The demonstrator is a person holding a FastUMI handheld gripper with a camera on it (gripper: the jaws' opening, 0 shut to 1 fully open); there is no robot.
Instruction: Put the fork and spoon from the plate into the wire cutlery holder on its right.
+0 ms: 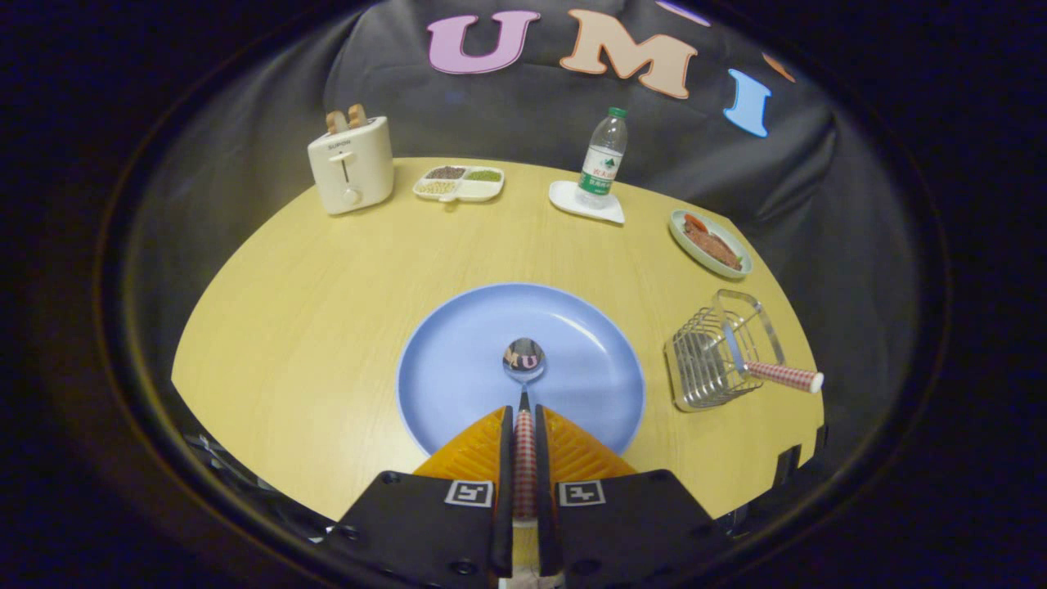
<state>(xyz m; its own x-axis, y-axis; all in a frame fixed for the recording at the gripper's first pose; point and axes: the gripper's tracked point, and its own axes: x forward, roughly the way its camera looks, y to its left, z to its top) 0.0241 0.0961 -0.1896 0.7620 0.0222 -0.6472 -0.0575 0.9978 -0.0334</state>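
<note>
Here the claw [524, 425] is pinched tight on the checked handle of the spoon [523, 360], whose bowl sits over the middle of the blue plate [458, 368] near the worktop's [286, 327] front edge. By the right edge, the wire cutlery holder [720, 352] has the fork [781, 375] in it, handle poking out sideways.

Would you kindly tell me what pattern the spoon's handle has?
Red-and-white check on the spoon handle, clamped in the tool; gripper view.
</note>
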